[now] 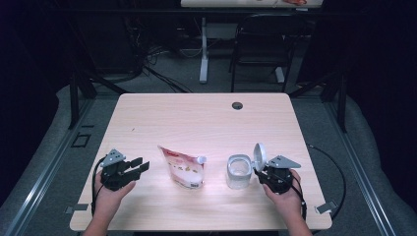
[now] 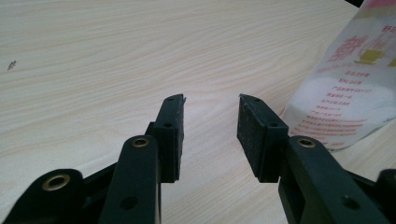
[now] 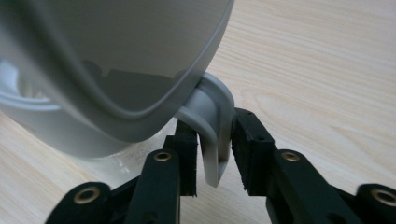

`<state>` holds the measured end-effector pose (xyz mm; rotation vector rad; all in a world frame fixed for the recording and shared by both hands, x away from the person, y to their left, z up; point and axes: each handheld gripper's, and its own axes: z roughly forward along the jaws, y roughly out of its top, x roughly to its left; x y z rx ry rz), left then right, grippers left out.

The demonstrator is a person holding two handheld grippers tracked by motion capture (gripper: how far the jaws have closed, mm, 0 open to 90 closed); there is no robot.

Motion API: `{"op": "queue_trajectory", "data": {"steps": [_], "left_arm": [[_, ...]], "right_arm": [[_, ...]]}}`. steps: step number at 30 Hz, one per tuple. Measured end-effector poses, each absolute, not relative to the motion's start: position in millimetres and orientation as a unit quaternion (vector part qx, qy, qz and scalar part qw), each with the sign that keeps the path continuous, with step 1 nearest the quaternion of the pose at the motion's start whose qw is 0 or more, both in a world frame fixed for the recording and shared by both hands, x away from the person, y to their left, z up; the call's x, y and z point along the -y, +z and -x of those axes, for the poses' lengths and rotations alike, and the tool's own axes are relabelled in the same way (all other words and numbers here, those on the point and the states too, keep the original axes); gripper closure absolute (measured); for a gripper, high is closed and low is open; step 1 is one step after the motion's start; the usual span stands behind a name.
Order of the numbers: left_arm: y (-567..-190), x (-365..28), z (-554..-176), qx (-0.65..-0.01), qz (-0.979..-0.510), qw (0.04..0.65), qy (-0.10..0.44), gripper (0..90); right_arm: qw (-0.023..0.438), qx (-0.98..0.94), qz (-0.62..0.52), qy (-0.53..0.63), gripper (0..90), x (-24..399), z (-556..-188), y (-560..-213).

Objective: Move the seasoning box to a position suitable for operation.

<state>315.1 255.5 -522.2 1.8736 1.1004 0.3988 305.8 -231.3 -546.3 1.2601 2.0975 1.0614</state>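
Note:
A clear jar [image 1: 239,172] stands on the wooden table [image 1: 196,113] at the front right, its grey flip lid [image 1: 259,156] raised upright. My right gripper [image 1: 259,173] sits just right of the jar. In the right gripper view its pads [image 3: 187,144] close on the lid's grey tab [image 3: 212,112], and the lid's underside [image 3: 116,56] looms close. A white pouch [image 1: 184,169] with red print and a spout cap stands left of the jar. My left gripper [image 1: 141,164] rests open on the table to the left of the pouch [image 2: 345,93], with nothing between its jaws [image 2: 210,105].
A round cable hole [image 1: 237,105] lies near the table's far edge. Beyond the table stand a black chair [image 1: 260,44] and a white desk leg [image 1: 203,49], with cables on the floor. Bare wood stretches behind the pouch and jar.

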Motion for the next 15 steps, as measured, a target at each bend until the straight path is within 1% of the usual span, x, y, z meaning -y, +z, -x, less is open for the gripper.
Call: {"op": "queue_trajectory", "data": {"steps": [2,4,12,15], "left_arm": [[-522,-257,-314,-0.448,-0.755,0.451,0.160,61.9],[-522,-257,-314,-0.448,-0.755,0.451,0.161,62.0],[-525,-256,-316,-0.451,-0.758,0.442,0.161,62.1],[-525,-258,-317,-0.451,-0.757,0.445,0.163,62.1]], "right_arm": [[0.251,-0.773,-0.446,0.374,74.5,229,-305,-546],[0.256,-0.775,-0.443,0.371,75.0,228,-304,-546],[0.252,-0.791,-0.416,0.372,77.7,220,-302,-546],[0.245,-0.794,-0.408,0.379,80.4,219,-302,-546]]}}
